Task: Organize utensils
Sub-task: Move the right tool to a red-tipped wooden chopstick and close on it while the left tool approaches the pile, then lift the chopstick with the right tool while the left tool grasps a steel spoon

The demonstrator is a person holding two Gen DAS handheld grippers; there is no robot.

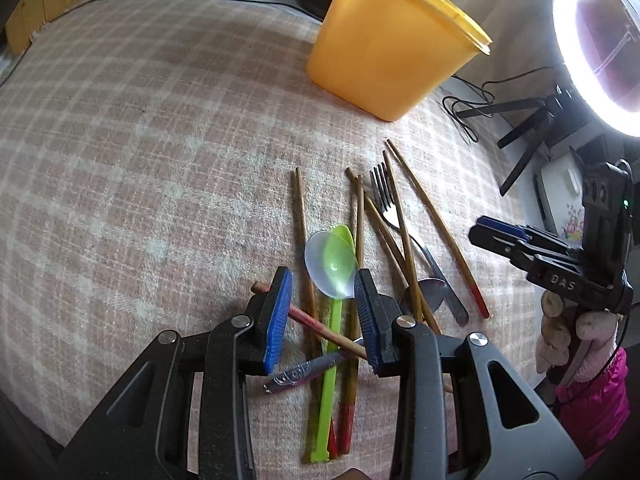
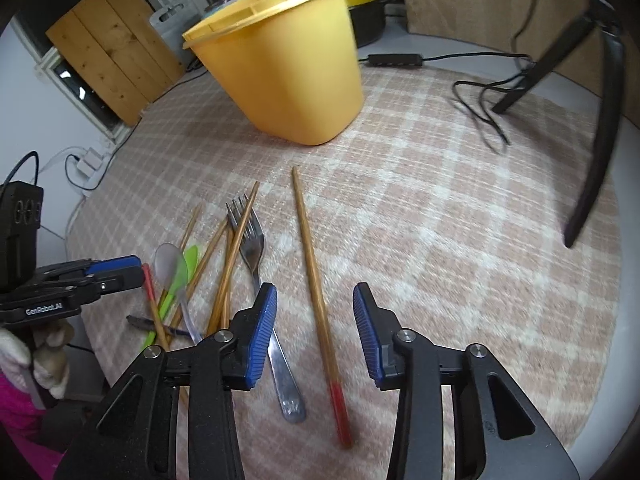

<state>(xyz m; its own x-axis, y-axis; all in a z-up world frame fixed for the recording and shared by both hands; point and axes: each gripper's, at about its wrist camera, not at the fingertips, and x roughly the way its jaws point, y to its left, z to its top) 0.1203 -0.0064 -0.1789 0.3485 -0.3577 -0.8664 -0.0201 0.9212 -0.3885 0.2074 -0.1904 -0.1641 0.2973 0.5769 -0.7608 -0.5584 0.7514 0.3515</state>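
Two claws hang over the utensil pile, and neither one pinches anything. Your left claw (image 1: pixel 323 312) stands partly spread above the tangle, its blue pads apart; between them you see the clear spoon (image 1: pixel 330 262) lying over the green spoon (image 1: pixel 331 344), a red-tipped chopstick (image 1: pixel 316 326) crossing beneath, and a dark patterned handle (image 1: pixel 298 374). Nothing is pressed by the pads. Your right claw (image 2: pixel 315 332) is also spread, with one lone chopstick (image 2: pixel 316 300) lying on the cloth in the gap, untouched by either pad. Just left of it lies the fork (image 2: pixel 256 264), its handle passing under the left pad. Farther left sit more chopsticks (image 2: pixel 224 264) and both spoons. All the utensils rest on the checked cloth (image 2: pixel 440 208) covering the table. Beyond them stands the yellow tub (image 2: pixel 288 76), well apart from the pile.
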